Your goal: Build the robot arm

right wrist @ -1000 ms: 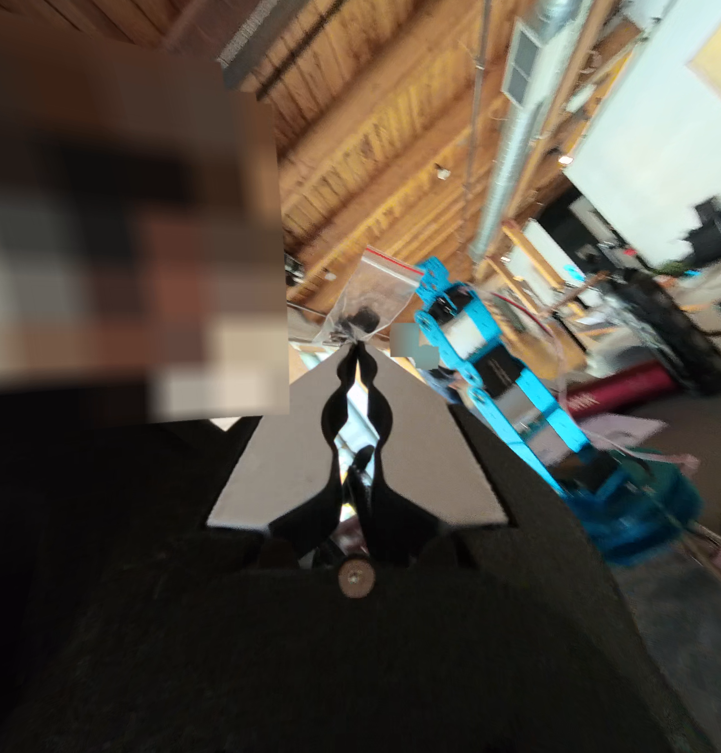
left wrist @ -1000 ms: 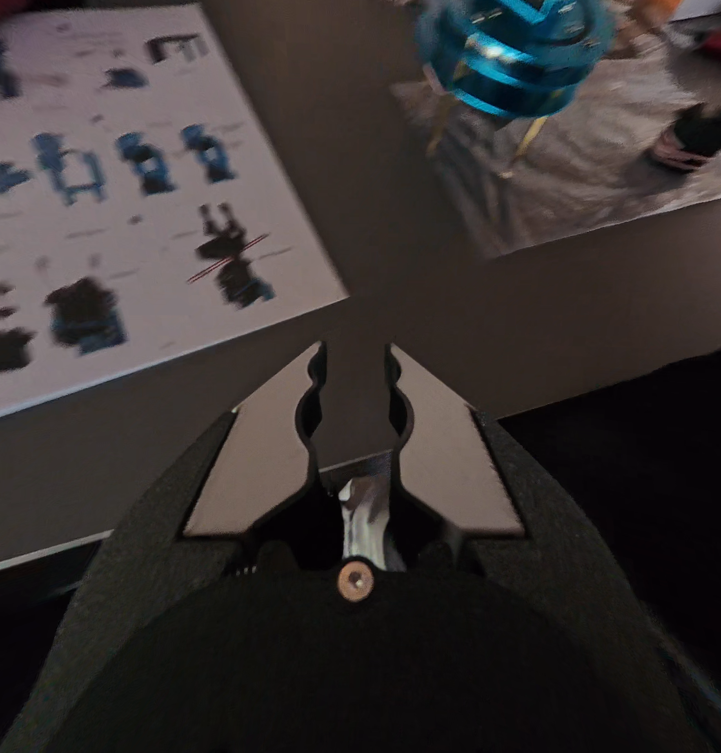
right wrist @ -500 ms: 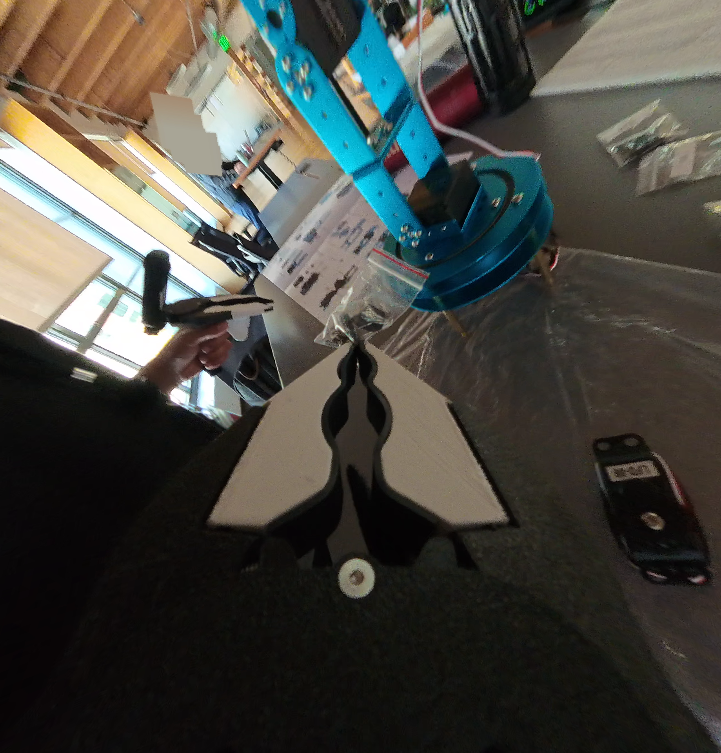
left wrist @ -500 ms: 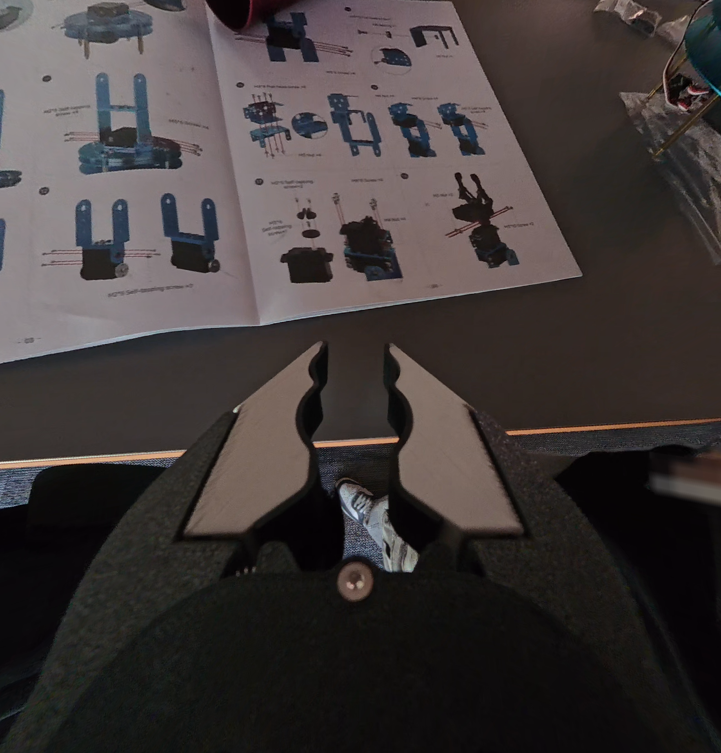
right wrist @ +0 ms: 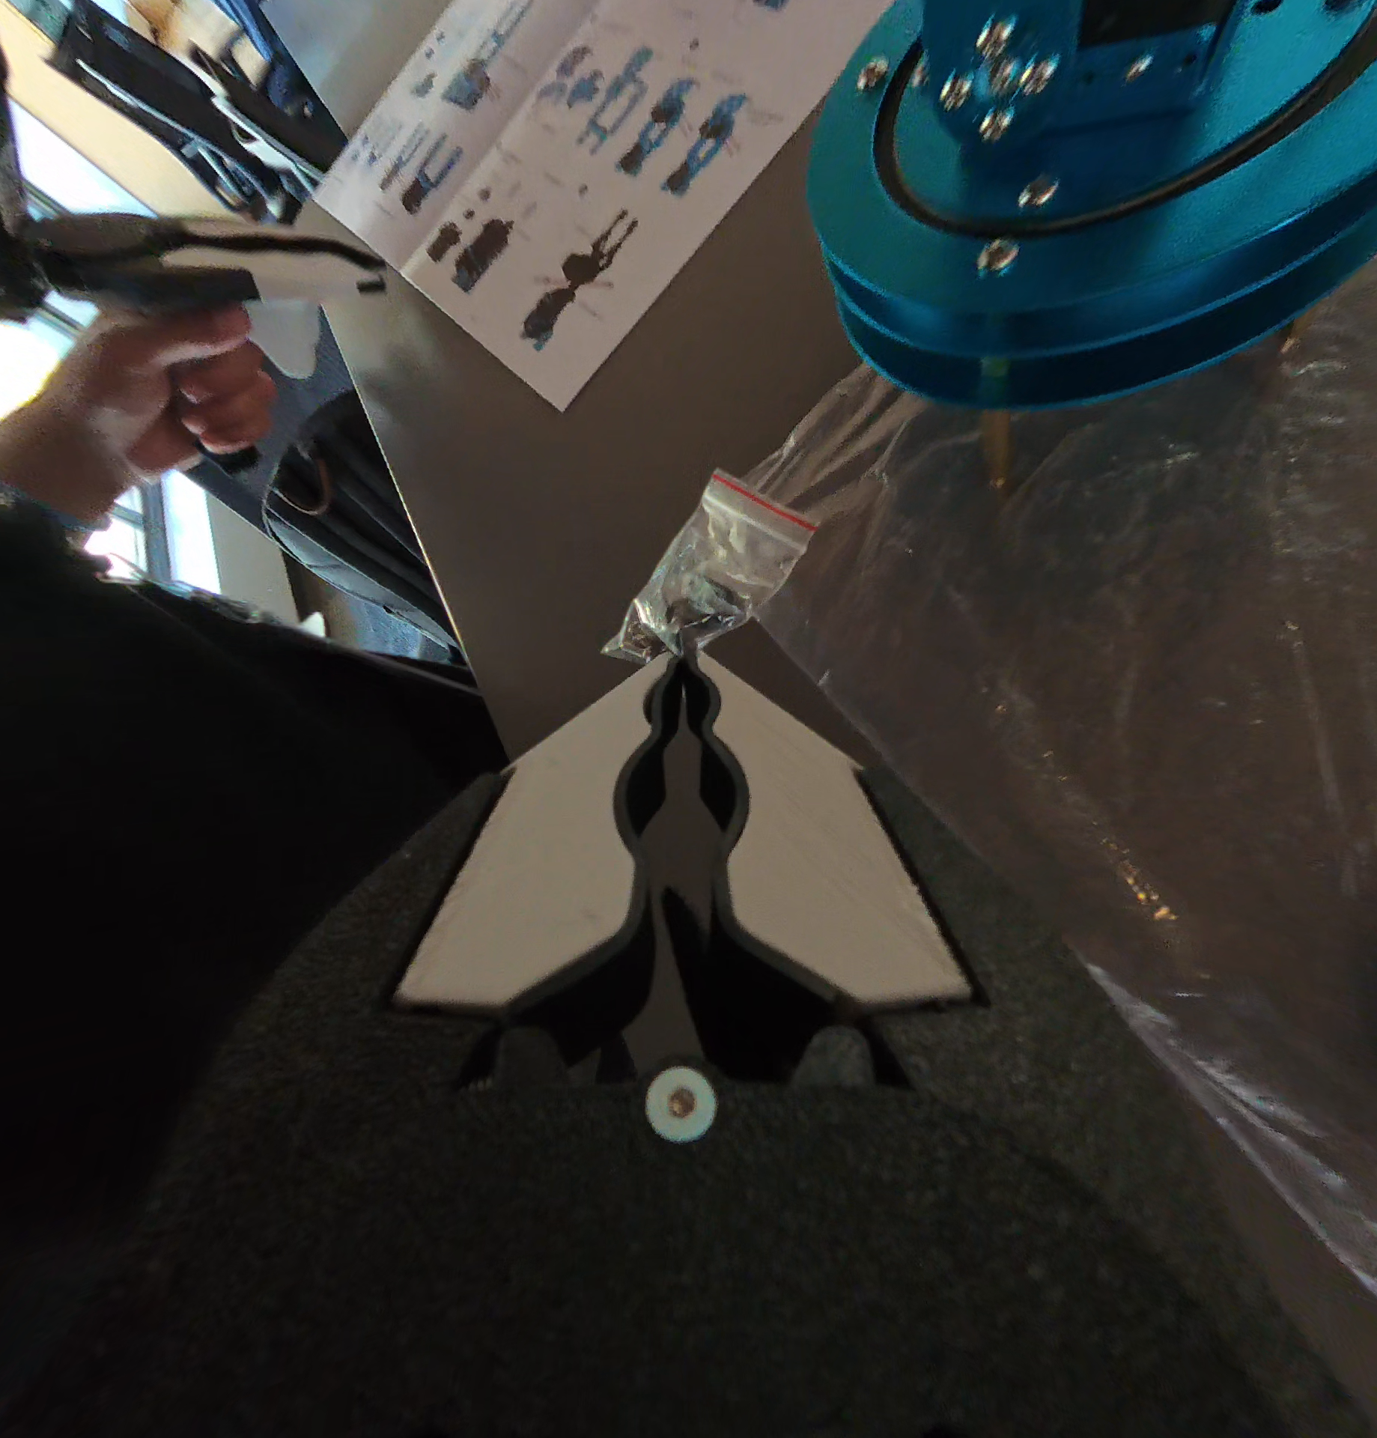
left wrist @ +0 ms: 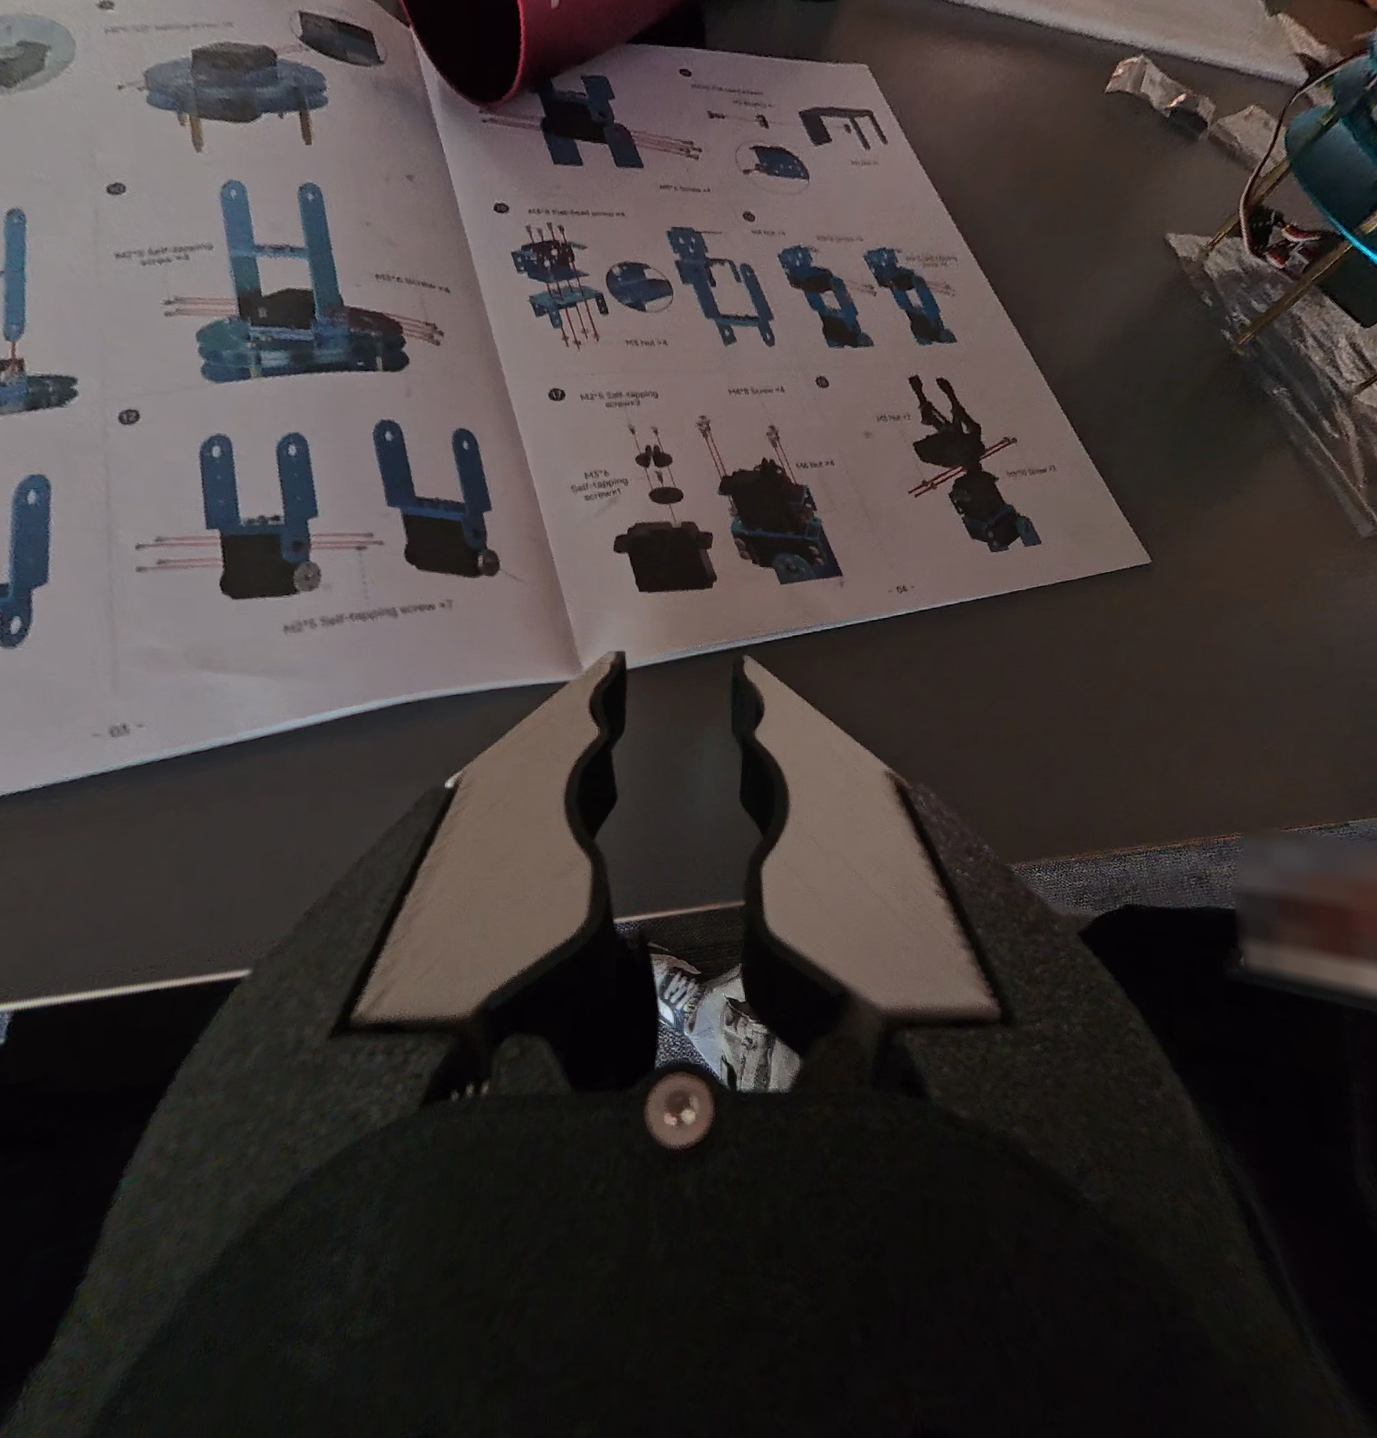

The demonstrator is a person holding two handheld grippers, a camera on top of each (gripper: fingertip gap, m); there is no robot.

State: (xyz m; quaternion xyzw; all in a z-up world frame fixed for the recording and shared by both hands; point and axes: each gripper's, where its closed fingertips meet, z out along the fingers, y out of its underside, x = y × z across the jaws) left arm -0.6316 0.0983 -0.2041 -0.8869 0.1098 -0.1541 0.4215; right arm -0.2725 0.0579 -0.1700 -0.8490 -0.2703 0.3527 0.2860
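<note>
Right gripper (right wrist: 683, 661) pinching little bag (right wrist: 716, 572), blue round base (right wrist: 1097, 233) at one o'clock, left gripper (left wrist: 676, 673) open, empty, booklet (left wrist: 452, 373) at twelve o'clock.

A dark grey matte tabletop (left wrist: 1058, 700) fills most of the left wrist view, its pale front edge running from nine o'clock to three o'clock. Below that edge lies blue-grey carpet floor (left wrist: 1136, 871). In the right wrist view, bright daylight pours through windows (right wrist: 16, 358) at nine o'clock.
</note>
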